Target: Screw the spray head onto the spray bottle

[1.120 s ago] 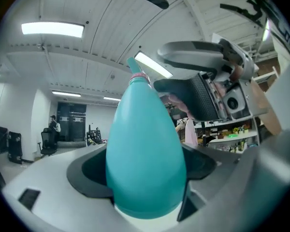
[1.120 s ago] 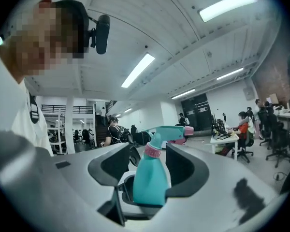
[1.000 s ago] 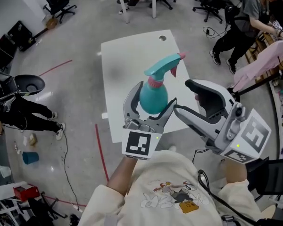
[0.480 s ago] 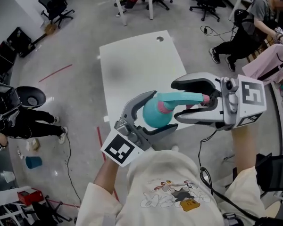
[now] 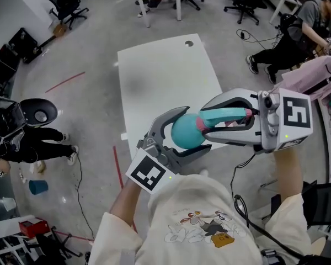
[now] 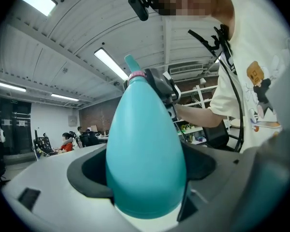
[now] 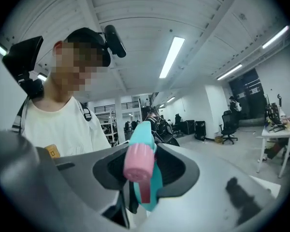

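A: Pose of left tongs (image 5: 192, 130)?
B: Forearm (image 5: 133, 200) up from below, tongs aimed up-right over desk (image 5: 154, 76) near edge, clenched on spray bottle (image 5: 185, 132) belly; bottle lies sideways btwn jaws.
A: And right tongs (image 5: 212, 123)?
B: Come in level from desk's right side, jaws just been closing, now gripping spray head (image 5: 226, 116), which sits on bottle neck, pink nozzle (image 7: 137, 161) twd tongs' base.

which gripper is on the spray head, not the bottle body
The right gripper: its fingers have just been closing on the teal spray head between them. The left gripper holds the round bottle body.
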`<state>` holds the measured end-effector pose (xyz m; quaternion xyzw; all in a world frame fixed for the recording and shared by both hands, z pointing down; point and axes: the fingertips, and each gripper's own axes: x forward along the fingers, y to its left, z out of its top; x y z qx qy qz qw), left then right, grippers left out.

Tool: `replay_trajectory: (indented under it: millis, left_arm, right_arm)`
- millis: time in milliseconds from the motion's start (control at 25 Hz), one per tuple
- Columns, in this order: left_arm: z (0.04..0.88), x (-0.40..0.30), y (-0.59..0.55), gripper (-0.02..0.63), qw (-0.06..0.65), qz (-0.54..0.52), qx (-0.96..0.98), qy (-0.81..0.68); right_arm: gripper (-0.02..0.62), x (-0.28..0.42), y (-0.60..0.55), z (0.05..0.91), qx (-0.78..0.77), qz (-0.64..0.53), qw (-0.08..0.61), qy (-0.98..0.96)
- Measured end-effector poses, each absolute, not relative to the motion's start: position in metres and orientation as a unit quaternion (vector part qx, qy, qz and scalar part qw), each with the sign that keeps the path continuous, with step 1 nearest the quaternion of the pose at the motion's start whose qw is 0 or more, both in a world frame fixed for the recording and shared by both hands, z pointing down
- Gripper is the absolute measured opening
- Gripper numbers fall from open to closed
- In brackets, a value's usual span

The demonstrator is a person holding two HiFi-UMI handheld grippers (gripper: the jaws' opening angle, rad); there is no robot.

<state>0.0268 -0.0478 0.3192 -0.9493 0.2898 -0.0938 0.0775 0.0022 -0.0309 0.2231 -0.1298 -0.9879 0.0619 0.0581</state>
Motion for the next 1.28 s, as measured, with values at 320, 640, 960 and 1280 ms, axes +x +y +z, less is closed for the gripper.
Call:
replay_trajectory:
  millis: [320, 640, 960, 1280]
  left_arm:
    - [0.327, 0.033, -0.047, 0.425, 0.039, -0.129, -0.957, 0.257]
    - [0.329, 0.033, -0.048, 0.425, 0.044, -0.172, -0.952, 0.25]
    - [0.334, 0.015, -0.077, 0.425, 0.051, -0.199, -0.893, 0.401]
    - [0.332, -0.01, -0.093, 0.425, 0.064, -0.175, -0.812, 0.554]
  right_arm:
    - [0.135, 0.005, -0.033, 0.229, -0.138, 0.013, 0.147, -0.979]
    - [0.134, 0.009, -0.034, 0.234, -0.155, 0.006, 0.205, -0.966]
    - [0.135, 0.001, -0.061, 0.239, -0.048, 0.027, 0.196, -0.979]
    - [0.133, -0.015, -0.074, 0.237, 0.088, 0.048, 0.144, -0.984]
